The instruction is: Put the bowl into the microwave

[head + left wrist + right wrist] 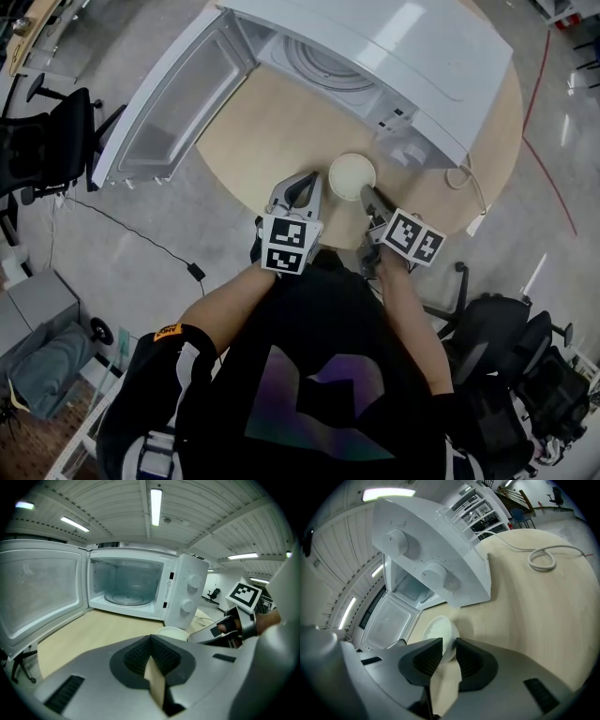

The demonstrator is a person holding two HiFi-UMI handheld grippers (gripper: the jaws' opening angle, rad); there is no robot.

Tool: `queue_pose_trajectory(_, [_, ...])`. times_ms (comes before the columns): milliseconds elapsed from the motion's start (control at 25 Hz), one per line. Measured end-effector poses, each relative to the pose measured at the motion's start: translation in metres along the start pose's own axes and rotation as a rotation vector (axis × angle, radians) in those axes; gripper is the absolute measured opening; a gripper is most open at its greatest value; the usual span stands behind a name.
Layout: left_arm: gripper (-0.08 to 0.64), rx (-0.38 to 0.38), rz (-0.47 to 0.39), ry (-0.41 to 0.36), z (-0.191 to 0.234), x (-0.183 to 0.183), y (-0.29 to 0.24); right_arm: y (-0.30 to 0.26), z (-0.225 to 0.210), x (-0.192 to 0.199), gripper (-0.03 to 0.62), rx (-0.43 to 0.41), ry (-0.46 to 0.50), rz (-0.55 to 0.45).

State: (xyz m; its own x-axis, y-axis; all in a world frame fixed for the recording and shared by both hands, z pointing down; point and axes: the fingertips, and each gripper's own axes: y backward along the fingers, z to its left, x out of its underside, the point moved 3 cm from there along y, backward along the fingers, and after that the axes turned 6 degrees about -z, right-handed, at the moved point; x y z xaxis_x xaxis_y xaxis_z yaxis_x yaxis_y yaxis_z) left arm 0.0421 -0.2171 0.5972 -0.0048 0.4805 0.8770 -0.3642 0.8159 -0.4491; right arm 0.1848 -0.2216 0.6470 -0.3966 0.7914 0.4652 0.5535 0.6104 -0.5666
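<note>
A white bowl (pixel 352 175) sits in front of the microwave's control panel (pixel 403 117) on the round wooden table (pixel 262 141). My right gripper (pixel 367 193) is shut on the bowl (pixel 437 630), one jaw inside the near rim and one outside; the right gripper view shows this at the jaws (pixel 449 643). Just left of the bowl, my left gripper (pixel 307 182) is shut on nothing, its tips (pixel 151 638) meeting. Over them the bowl's rim (pixel 172 632) peeks out. The white microwave (pixel 375 47) has its door (pixel 173 103) swung wide to the left, showing the glass turntable (pixel 125 599).
A white power cable (pixel 464 178) coils on the table right of the microwave. Black office chairs stand on the floor at the left (pixel 47 131) and lower right (pixel 506 337). The table's near edge is by the person's body.
</note>
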Motion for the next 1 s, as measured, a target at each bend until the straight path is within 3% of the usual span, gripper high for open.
queue_pose_trajectory(520, [0.046,0.003,0.003,-0.013,0.000,-0.001,0.005,-0.004,0.000,-0.001,0.077,-0.028,-0.054,-0.018])
queue_pose_trajectory(840, [0.046,-0.014,-0.008,-0.009,0.004,-0.006,0.014,-0.006,-0.005,-0.001,0.073,-0.064,-0.219,-0.047])
queue_pose_trajectory(1000, [0.046,-0.026,-0.014,-0.009,0.008,-0.009,0.019,-0.006,-0.004,-0.002,0.058,-0.061,-0.235,-0.042])
